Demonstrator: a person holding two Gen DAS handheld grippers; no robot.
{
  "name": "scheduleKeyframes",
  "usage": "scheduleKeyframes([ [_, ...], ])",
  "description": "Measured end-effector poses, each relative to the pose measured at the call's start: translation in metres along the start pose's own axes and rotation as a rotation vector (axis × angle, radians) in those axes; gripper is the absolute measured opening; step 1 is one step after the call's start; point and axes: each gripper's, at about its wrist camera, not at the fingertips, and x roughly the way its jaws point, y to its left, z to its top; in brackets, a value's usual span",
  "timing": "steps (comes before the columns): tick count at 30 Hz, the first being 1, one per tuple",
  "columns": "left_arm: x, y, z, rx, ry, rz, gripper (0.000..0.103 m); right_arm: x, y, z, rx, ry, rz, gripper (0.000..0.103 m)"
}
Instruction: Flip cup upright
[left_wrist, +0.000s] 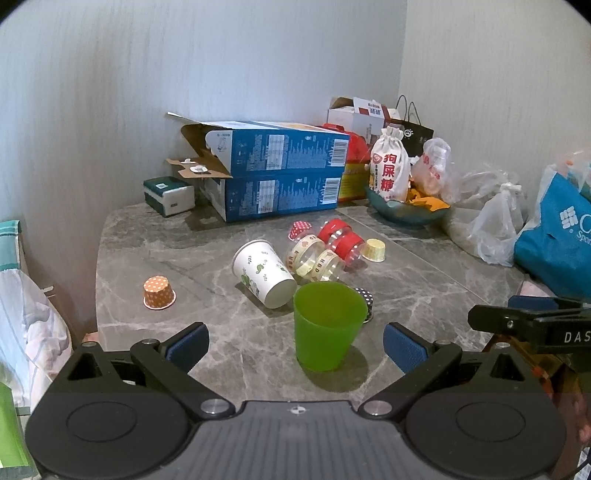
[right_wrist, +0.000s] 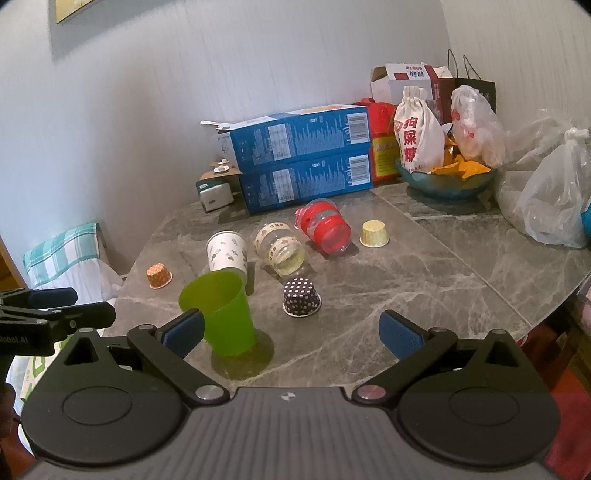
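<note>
A green plastic cup (left_wrist: 325, 325) stands upright on the grey marble table (left_wrist: 166, 258), mouth up. My left gripper (left_wrist: 295, 341) is open and empty, its blue pads either side of the cup and apart from it. In the right wrist view the green cup (right_wrist: 221, 314) stands front left. My right gripper (right_wrist: 291, 330) is open and empty, its left pad (right_wrist: 184, 326) close beside the cup. A white paper cup (left_wrist: 264, 277) lies on its side behind the green cup. It also shows in the right wrist view (right_wrist: 227, 253).
A clear jar with patterned tape (right_wrist: 280, 245) and a red-taped jar (right_wrist: 327, 227) lie on their sides. Small cupcake liners sit upside down: orange (right_wrist: 159, 275), dotted black (right_wrist: 301, 297), yellow (right_wrist: 374, 233). Blue boxes (right_wrist: 303, 162), a bowl (right_wrist: 447, 182) and plastic bags (right_wrist: 554, 206) line the back and right.
</note>
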Motion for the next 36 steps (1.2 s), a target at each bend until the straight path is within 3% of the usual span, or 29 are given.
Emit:
scheduleKeyframes([
  [36,0.008,-0.0016,-0.0042,-0.007,0.016,-0.006,0.102,0.0047,-0.0016,-0.0024,0.024,0.021,0.018,0.102],
])
